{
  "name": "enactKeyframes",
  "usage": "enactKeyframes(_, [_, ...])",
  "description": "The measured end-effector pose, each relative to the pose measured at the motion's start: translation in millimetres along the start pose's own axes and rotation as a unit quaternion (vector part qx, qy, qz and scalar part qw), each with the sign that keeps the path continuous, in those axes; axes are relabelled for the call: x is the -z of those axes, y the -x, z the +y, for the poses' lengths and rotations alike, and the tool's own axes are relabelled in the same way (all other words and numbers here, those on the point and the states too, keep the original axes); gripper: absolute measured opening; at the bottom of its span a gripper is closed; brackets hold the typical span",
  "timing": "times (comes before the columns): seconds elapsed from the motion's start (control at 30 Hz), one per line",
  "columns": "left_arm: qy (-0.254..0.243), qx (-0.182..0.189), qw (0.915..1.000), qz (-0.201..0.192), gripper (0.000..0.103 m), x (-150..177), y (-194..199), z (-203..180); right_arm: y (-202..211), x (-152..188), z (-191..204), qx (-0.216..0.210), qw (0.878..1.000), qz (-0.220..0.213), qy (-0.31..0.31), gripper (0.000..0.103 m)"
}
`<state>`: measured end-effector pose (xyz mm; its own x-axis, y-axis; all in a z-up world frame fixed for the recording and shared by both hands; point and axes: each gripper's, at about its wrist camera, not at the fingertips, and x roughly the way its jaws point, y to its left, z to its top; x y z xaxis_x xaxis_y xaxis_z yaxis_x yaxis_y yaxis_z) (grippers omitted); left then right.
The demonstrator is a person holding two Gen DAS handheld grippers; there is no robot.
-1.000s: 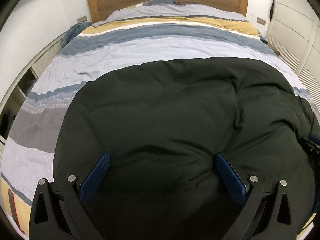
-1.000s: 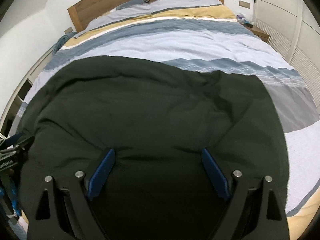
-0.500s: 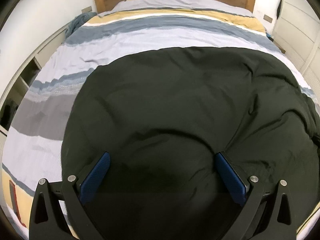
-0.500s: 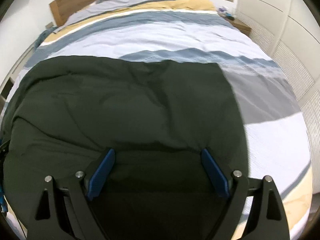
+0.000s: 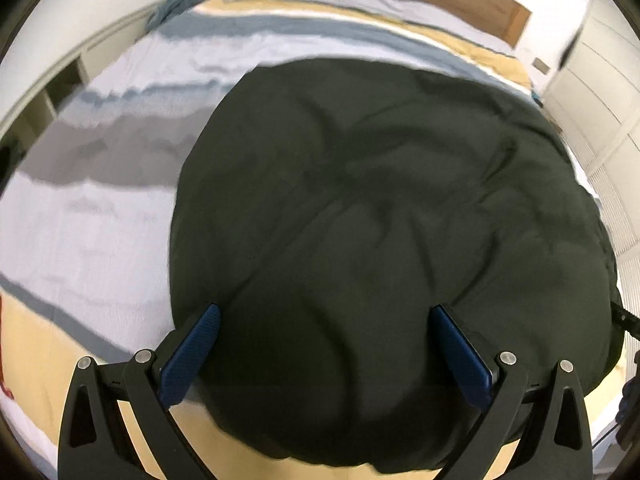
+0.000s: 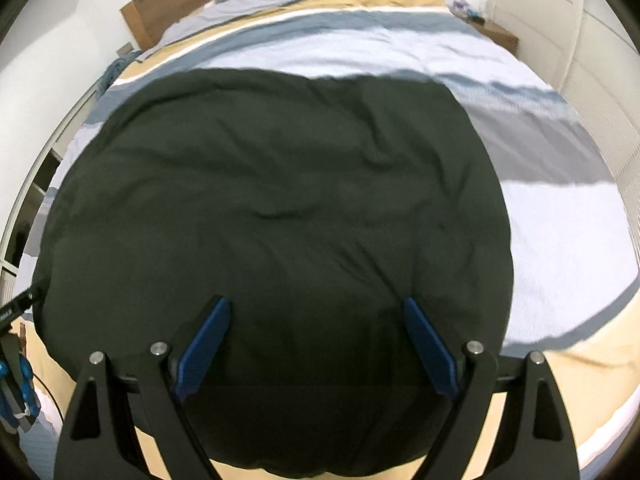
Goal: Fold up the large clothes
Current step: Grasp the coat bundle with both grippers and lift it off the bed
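A large dark green garment (image 5: 380, 220) lies spread over the striped bed, puffy and creased; its near hem shows at the bottom of both views. My left gripper (image 5: 324, 312) hovers open over the garment's near left part, blue pads (image 5: 192, 352) wide apart with only flat cloth beneath them. In the right wrist view the same garment (image 6: 272, 208) fills the middle. My right gripper (image 6: 316, 304) stands open above its near edge, nothing pinched between its pads (image 6: 430, 352).
The bed (image 5: 88, 232) has a grey, blue, white and yellow striped cover and a wooden headboard (image 6: 144, 12). White cupboards (image 5: 592, 92) line the right side, open shelves (image 5: 48, 100) the left. Part of the other gripper (image 6: 16, 312) shows at the left edge.
Both grippers have drawn back toward the foot of the bed, bringing the garment's near hem and yellow bedding into view. The left view has rolled and swung rightward. Both jaws stayed wide.
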<state>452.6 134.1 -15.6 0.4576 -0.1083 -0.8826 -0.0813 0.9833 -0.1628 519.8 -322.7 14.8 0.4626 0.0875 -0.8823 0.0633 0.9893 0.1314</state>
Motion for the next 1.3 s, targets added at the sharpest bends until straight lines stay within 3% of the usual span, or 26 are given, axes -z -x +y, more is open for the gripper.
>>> enactKeyframes(0.23, [0.032, -0.004, 0.9994, 0.008, 0.102, 6, 10, 24, 10, 7, -31, 0.023, 1.000, 0.015, -0.016, 0.088])
enactKeyframes(0.5, [0.065, -0.009, 0.9978, 0.003, 0.102, -7, 24, 65, 26, 7, -87, 0.005, 0.997, 0.013, -0.072, 0.088])
enactKeyframes(0.77, [0.126, 0.067, 0.9898, -0.003, 0.102, -27, 22, 106, 32, -7, -126, -0.009, 0.995, 0.009, -0.098, 0.088])
enactKeyframes(0.93, [0.140, 0.117, 0.9823, 0.041, 0.102, -43, -12, 127, 19, -21, -141, -0.066, 0.991, 0.029, -0.116, 0.088])
enactKeyframes(1.13, [0.167, 0.235, 0.9545, 0.075, 0.102, -54, -49, 133, -16, -31, -151, -0.119, 0.982, 0.058, -0.132, 0.088])
enactKeyframes(1.2, [0.159, 0.267, 0.9458, 0.094, 0.102, -57, -65, 130, -32, -34, -156, -0.148, 0.976, 0.069, -0.142, 0.088])
enactKeyframes(1.3, [0.169, 0.318, 0.9256, 0.118, 0.102, -54, -88, 130, -61, -30, -163, -0.199, 0.960, 0.099, -0.168, 0.088])
